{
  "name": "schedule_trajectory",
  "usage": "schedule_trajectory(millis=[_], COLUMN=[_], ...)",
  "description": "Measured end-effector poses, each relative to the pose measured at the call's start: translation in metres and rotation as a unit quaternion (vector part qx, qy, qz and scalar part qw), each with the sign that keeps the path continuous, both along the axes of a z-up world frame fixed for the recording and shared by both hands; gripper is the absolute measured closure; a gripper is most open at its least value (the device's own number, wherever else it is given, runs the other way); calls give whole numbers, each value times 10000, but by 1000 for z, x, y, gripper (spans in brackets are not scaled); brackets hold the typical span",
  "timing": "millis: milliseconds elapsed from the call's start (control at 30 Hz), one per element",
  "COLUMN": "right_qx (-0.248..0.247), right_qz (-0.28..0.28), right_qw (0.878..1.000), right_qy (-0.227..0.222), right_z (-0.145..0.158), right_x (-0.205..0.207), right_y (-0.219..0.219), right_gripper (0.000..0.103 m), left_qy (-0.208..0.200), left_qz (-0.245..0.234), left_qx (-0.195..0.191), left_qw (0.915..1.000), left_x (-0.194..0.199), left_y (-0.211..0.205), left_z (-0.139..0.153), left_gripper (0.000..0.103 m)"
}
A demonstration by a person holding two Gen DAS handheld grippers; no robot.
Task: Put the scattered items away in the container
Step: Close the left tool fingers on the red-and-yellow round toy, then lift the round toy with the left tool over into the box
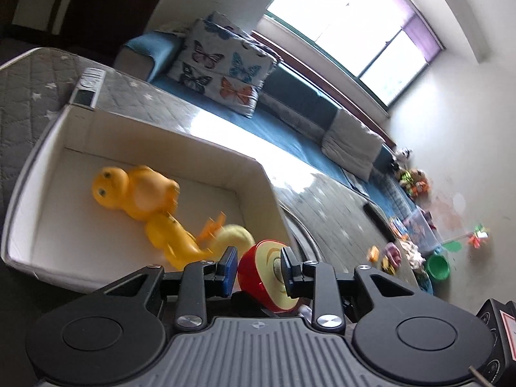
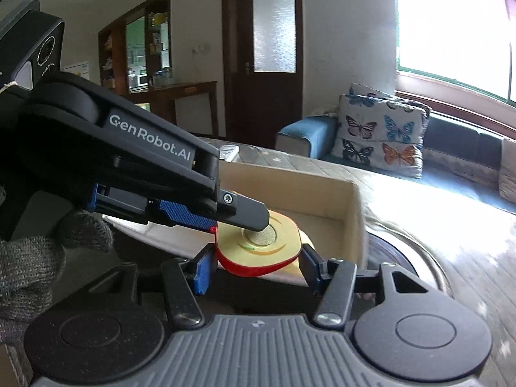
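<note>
The left gripper (image 1: 258, 267) is clamped on a red toy apple half (image 1: 269, 277), holding it just over the near edge of the white box (image 1: 251, 174) on the quilted counter (image 1: 154, 103). The right gripper (image 2: 256, 266) is spread wide around the same apple half. A yellow rubber dinosaur (image 1: 142, 203) lies inside the box.

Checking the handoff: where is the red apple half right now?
The red apple half sits clamped in the left gripper, just outside the white box; the right gripper flanks it.
</note>
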State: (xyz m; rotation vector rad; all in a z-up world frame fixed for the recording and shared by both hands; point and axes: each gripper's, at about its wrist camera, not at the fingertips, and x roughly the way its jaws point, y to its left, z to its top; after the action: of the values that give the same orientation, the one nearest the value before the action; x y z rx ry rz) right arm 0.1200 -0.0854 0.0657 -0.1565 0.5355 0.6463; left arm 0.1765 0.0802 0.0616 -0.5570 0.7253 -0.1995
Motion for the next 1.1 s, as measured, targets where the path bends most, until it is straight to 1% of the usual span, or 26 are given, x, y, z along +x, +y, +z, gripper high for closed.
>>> schedule_trajectory(millis=[233, 333, 467, 633, 1100], right_qx=[-121, -211, -276, -270, -182], right_qz=[213, 263, 239, 191, 106], right_qw=[9997, 9994, 9992, 9994, 9997], right_qy=[81, 128, 161, 111, 104], right_z=[-10, -16, -23, -25, -19], right_x=[30, 34, 33, 29, 16], right_y=[33, 40, 42, 42, 36], right_gripper=[47, 47, 47, 46, 45], left_qy=[119, 181, 235, 267, 167], left_qz=[235, 245, 250, 329, 412], left_qx=[38, 11, -2, 16, -9], left_qw=[9996, 9995, 9994, 9991, 9990], left_x=[18, 22, 22, 20, 9], left_y=[23, 27, 28, 30, 33], left_z=[-9, -15, -23, -26, -18], left_gripper=[72, 72, 72, 72, 70])
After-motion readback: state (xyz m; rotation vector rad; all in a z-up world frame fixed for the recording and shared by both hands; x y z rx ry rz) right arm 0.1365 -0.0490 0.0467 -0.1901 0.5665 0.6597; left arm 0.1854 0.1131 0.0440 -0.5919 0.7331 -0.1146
